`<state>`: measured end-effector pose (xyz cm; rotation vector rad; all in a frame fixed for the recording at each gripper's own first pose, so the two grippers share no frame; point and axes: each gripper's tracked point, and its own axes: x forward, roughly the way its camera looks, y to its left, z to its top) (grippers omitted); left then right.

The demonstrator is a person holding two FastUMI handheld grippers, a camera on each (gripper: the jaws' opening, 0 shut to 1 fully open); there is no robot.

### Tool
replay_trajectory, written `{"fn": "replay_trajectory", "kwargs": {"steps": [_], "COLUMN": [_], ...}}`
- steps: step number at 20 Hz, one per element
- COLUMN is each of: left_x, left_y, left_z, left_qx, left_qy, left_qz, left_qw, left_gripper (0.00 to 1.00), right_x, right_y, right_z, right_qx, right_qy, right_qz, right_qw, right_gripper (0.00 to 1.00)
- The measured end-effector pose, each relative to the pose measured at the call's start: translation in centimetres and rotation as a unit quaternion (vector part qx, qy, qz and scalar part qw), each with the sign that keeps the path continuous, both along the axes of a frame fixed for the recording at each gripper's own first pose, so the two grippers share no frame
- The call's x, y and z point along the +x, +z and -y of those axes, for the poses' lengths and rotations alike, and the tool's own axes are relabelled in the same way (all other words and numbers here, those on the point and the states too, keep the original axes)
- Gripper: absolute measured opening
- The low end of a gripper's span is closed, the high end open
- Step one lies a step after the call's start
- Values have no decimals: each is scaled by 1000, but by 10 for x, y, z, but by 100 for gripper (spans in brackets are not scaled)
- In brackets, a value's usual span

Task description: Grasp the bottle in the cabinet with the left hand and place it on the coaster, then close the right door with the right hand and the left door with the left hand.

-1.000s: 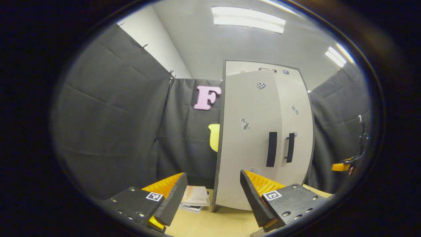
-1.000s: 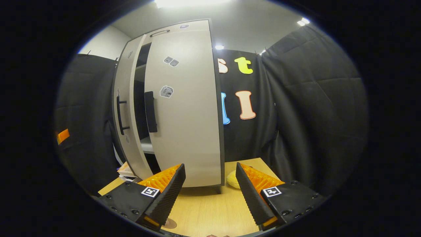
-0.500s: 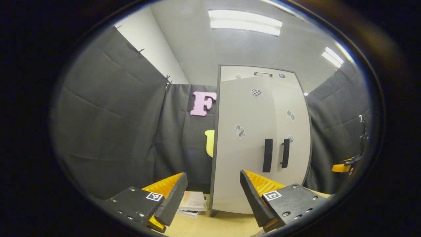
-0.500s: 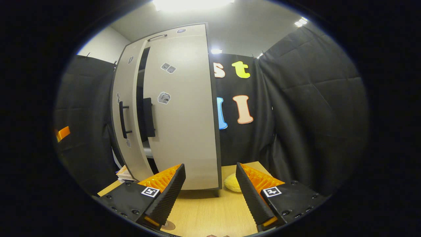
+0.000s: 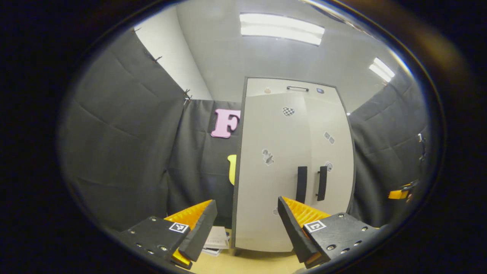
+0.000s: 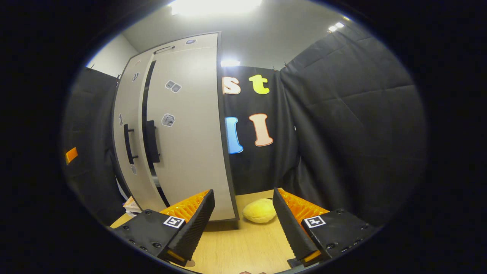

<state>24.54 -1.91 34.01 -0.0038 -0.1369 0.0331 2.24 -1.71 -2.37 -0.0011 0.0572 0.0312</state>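
While both doors stand nearly flush in the left gripper view, a narrow dark gap is seen between the left door (image 6: 127, 125) and the right door (image 6: 186, 125) in the right gripper view, so the cabinet (image 5: 293, 167) is not quite sealed. Its interior is hidden; contents cannot be told. Two dark vertical handles (image 5: 311, 183) are seen side by side at the meeting edges.

The left gripper (image 5: 245, 224) is held released, jaws wide apart, nothing between them; the cabinet front is faced at 12 o'clock, apart from the fingertips. A stack of papers (image 5: 216, 239) is seen on the wooden table (image 5: 247, 262) at the cabinet's foot, at about 11 o'clock of the gripper.

The right gripper (image 6: 243, 220) is likewise released and empty. Bare tabletop lies between its fingers. A yellow soft object (image 6: 260, 210) is noted on the table at 12 o'clock, just beside the cabinet's right lower corner.

The bottle and coaster cannot be located with certainty.
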Motion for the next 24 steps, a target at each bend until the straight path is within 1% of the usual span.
{"fn": "replay_trajectory", "kwargs": {"steps": [1,2,3,5,6,7,8,9,10,11,12,13,15,16,18,22,23,24], "left_x": [7,13,21,30,32,34,36,35,34,29,24,20,7,2,-7,-11,-12,-12], "left_y": [-3,-6,-5,-1,-1,2,1,0,-2,2,2,2,4,7,11,11,10,8], "left_z": [2,5,7,9,9,10,11,10,9,6,3,-3,-16,-22,-30,-35,-34,-31], "left_qx": [-3,-4,-3,3,6,9,9,5,5,11,21,34,51,51,36,-6,-13,-15], "left_qy": [-5,-10,-13,-12,-11,-12,-9,-6,-4,0,5,10,25,34,49,61,66,68], "left_qz": [-8,-13,-13,-14,-14,-8,-8,-13,-17,-15,-15,-21,-29,-27,-18,-9,-11,-13], "left_qw": [1000,1000,1000,1000,1000,1000,1000,1000,1000,1000,1000,999,998,998,998,998,998,997], "left_gripper": [99,99,94,94,99,99,94,99,99,94,94,99,99,94,94,94,99,99], "right_x": [-3,-6,-8,-9,-10,-9,-8,-6,-5,-2,2,5,14,18,26,39,44,48], "right_y": [2,2,4,8,5,6,5,3,0,-1,-6,-8,-7,-7,-8,-3,0,2], "right_z": [3,6,8,13,13,12,13,11,9,6,0,-6,-16,-21,-31,-41,-41,-42], "right_qx": [1,5,9,12,13,12,9,9,11,15,20,25,33,35,33,13,9,7], "right_qy": [-7,-13,-19,-33,-35,-35,-37,-34,-32,-26,-20,-15,-4,3,20,54,58,63], "right_qz": [1,2,5,11,7,10,12,11,9,6,2,-1,1,1,-2,-5,-4,-3], "right_qw": [1000,1000,1000,999,999,999,999,999,999,1000,1000,1000,999,999,999,998,998,998], "right_gripper": [98,98,98,98,98,96,95,92,92,95,95,95,95,95,95,95,95,95]}}
